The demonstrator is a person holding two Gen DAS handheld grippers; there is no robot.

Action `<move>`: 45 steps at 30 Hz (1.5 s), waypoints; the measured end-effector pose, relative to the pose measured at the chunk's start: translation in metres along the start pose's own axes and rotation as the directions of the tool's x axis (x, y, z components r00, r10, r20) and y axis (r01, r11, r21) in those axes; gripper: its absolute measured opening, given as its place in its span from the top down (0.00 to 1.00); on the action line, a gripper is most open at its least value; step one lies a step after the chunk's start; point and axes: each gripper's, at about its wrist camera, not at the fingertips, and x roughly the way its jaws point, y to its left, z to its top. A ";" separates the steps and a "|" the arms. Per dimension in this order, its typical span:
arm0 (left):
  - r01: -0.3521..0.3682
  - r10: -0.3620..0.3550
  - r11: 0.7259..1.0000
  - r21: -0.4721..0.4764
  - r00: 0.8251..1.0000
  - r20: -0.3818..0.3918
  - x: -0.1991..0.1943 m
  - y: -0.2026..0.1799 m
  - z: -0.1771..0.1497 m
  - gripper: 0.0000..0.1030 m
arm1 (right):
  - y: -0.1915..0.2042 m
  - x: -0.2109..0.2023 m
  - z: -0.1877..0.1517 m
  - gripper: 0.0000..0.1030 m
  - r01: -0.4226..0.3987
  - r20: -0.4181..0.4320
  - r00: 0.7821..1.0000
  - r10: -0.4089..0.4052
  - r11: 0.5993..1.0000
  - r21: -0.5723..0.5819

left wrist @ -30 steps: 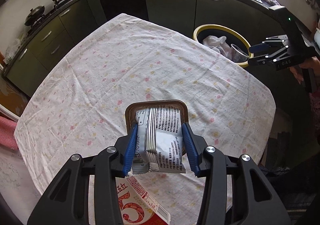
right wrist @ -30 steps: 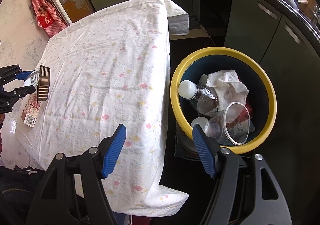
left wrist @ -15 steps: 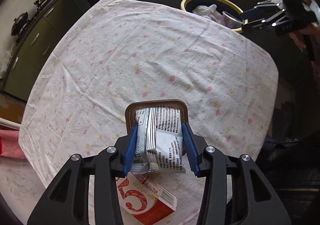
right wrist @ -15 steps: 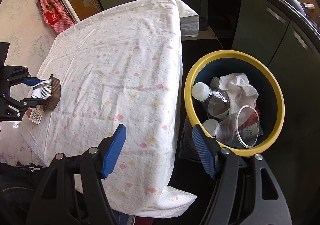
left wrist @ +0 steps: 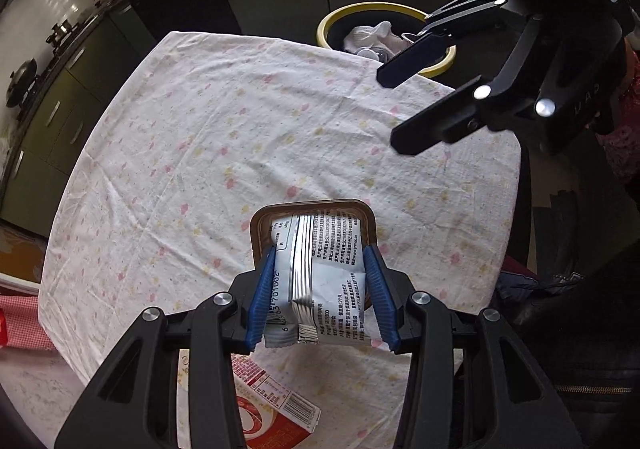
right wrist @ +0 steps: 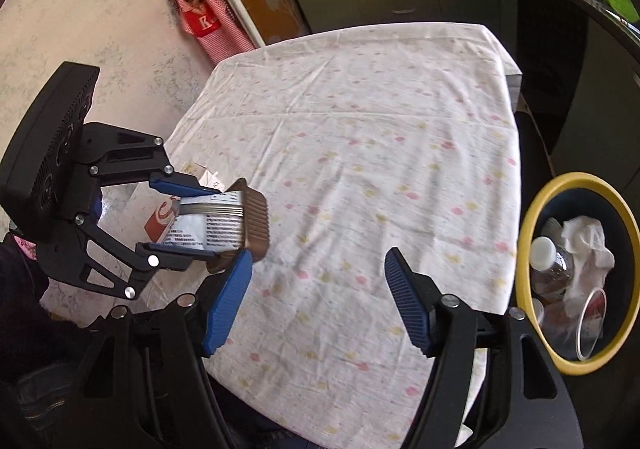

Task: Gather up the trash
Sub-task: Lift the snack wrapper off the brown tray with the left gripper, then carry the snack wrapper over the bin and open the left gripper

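Left tool (left wrist: pixel 320 289): clamped on snack pack (left wrist: pixel 320 269), above counter's near edge.
Right tool (right wrist: pixel 316 301): gaping, empty.
Bin (left wrist: pixel 332 19): beyond far corner.
Tip: stay clamped until over bin.

Red carton (left wrist: pixel 268 405): mostly hidden under my left gripper (left wrist: pixel 320 289).
Bin (left wrist: pixel 332 23): near rim hidden by tablecloth (left wrist: pixel 240 137).
Wrapper print: unreadable.

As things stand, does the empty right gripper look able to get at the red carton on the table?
Probably not directly: the right gripper is open, but the left gripper, holding the snack packet, hangs over the red carton.
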 end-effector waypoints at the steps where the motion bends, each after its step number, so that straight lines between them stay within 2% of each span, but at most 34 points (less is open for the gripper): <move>1: 0.000 0.000 1.000 0.001 1.000 0.001 0.000 0.000 0.001 0.57 | 0.003 0.004 0.003 0.37 -0.013 -0.007 1.000 0.013 1.000 -0.004; 10: 0.023 -0.023 1.000 0.011 0.999 0.032 -0.004 0.000 -0.001 0.57 | 0.010 0.024 0.010 0.37 -0.037 -0.049 0.998 0.036 0.999 -0.021; 13: 0.037 -0.038 0.999 0.020 0.997 0.060 -0.009 -0.001 -0.002 0.57 | 0.008 0.029 0.012 0.37 -0.016 -0.054 0.998 0.016 1.000 -0.015; 15: 0.045 -0.046 0.999 0.015 0.995 0.087 -0.016 0.000 -0.002 0.57 | 0.002 0.029 0.012 0.37 0.032 -0.047 0.998 -0.032 0.999 -0.005; 19: 0.082 -0.080 0.997 -0.007 0.985 0.152 -0.035 0.008 -0.002 0.57 | -0.015 0.023 0.012 0.37 0.086 -0.034 0.996 -0.084 0.996 0.038; 24: 0.126 -0.110 0.990 -0.062 0.969 0.223 -0.053 0.025 0.001 0.57 | -0.023 0.017 0.007 0.37 0.078 -0.030 0.997 -0.076 0.995 0.065; 30: 0.101 -0.085 0.993 -0.054 0.968 0.237 -0.058 0.029 0.015 0.57 | -0.039 -0.009 -0.006 0.37 0.091 0.011 0.996 -0.093 0.989 0.114; 36: 0.138 -0.142 0.990 0.032 0.964 0.227 -0.041 0.022 0.064 0.57 | -0.082 -0.062 -0.048 0.36 0.169 0.069 0.978 -0.194 0.946 0.276; 41: 0.219 -0.236 0.970 0.109 0.955 0.180 -0.004 0.010 0.136 0.57 | -0.119 -0.102 -0.094 0.35 0.222 0.097 0.952 -0.289 0.876 0.427; 45: 0.275 -0.293 0.950 0.148 0.948 0.125 0.043 -0.005 0.205 0.57 | -0.139 -0.117 -0.119 0.35 0.224 0.109 0.942 -0.318 0.835 0.502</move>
